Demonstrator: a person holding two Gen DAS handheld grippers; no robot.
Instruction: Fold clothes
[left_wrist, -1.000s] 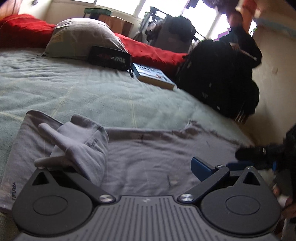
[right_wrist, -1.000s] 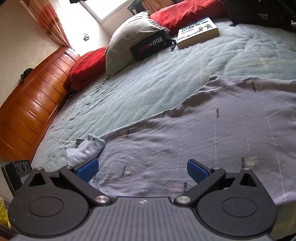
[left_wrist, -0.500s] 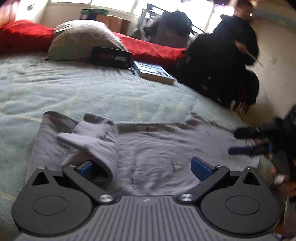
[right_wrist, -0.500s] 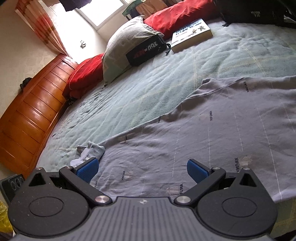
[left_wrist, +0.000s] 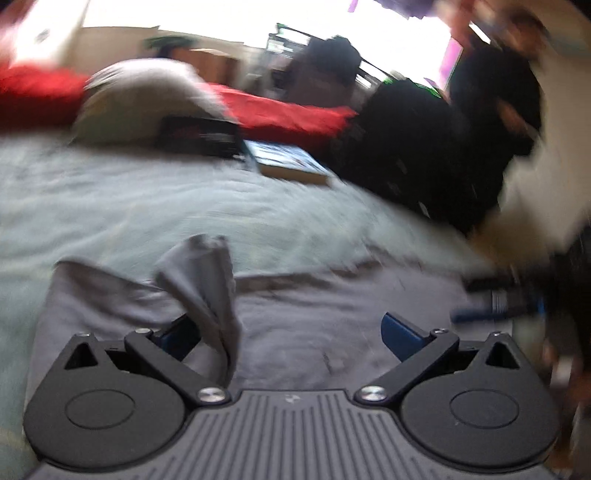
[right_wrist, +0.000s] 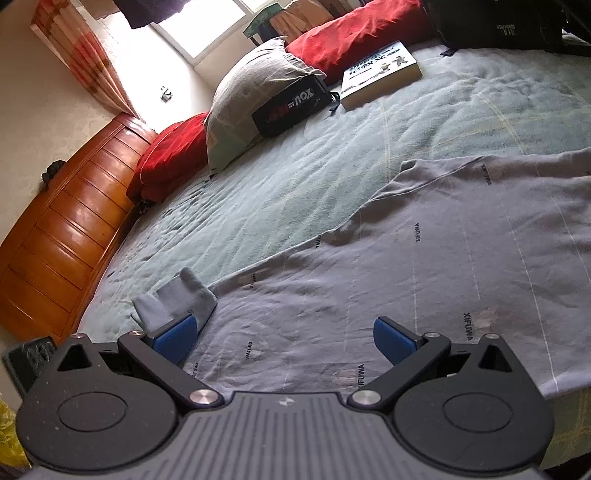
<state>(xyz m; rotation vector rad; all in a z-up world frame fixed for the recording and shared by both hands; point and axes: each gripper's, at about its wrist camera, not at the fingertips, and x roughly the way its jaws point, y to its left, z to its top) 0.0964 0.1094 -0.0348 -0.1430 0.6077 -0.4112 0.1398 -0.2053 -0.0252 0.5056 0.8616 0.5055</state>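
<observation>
Nearest in the right wrist view, the right gripper (right_wrist: 290, 341) hangs with its two blue pads spread wide, nothing between them, just above the near edge of one grey garment (right_wrist: 424, 273). The garment lies spread flat on the pale green bedspread (right_wrist: 332, 162), printed with small repeated lettering and thin pale stripes. At its left corner a bunched fold of grey cloth (right_wrist: 177, 299) stands up, just behind the left pad.

In the blurred left wrist view, the left gripper (left_wrist: 291, 332) also has its two fingers well apart. A loose flap (left_wrist: 207, 288) of the same grey garment (left_wrist: 314, 314) rises and drapes against its left finger; the jaws are not closed on it. At the right edge the other gripper shows as a dark, blue-tipped blur.

Farther up the bed sit one pale pillow (right_wrist: 255, 96), one black pouch (right_wrist: 291, 107) leaning on it, and one book (right_wrist: 380, 75) beside the pouch. Behind them lie two red cushions (right_wrist: 354, 37), one on each side of the pillow. One wooden headboard (right_wrist: 66, 229) runs along the left, with one curtain (right_wrist: 81, 59) and one bright window (right_wrist: 199, 26) beyond.
</observation>
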